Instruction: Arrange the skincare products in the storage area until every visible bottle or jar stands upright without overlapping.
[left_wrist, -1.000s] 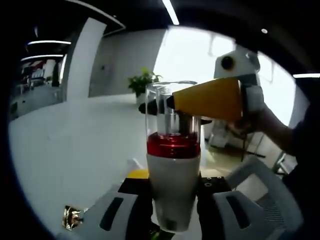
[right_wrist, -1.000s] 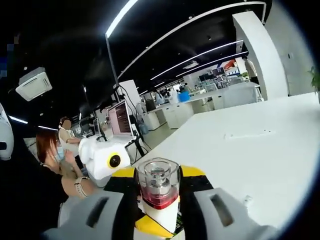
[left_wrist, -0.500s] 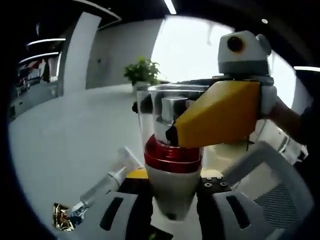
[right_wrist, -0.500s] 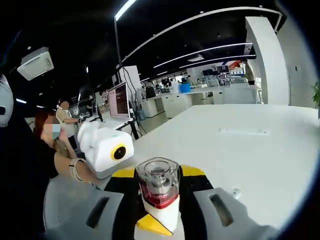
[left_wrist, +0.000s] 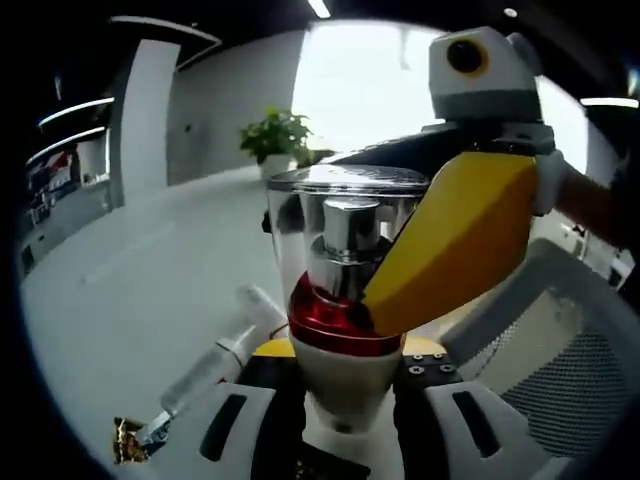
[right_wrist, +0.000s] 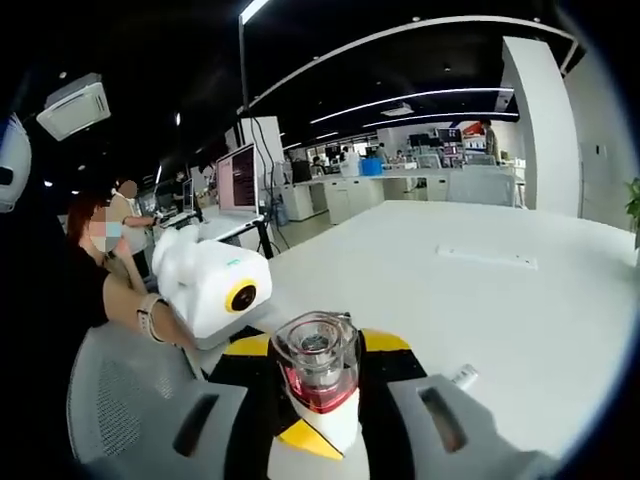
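both grippers, left (left_wrist: 335, 425) and right (right_wrist: 318, 440), clamp one bottle (left_wrist: 340, 300), held upright in the air above the white table (left_wrist: 130, 290). a tube (left_wrist: 215, 365) lies flat beside it. likely mid-handover; next, one gripper should let go, then the bottle goes down upright, clear of the tube.

- My left gripper (left_wrist: 345, 440) has a pump bottle (left_wrist: 340, 300) right in front, and the right gripper (left_wrist: 450, 250) crowds that bottle's right side.
- Left of it, a clear tube (left_wrist: 215, 365) lies on the tabletop (left_wrist: 130, 290), a small foil-like scrap (left_wrist: 125, 440) near its lower end.
- Beyond those I see open white tabletop to the far potted plant (left_wrist: 272, 140).
- A mesh chair (left_wrist: 540, 350) blocks the right.
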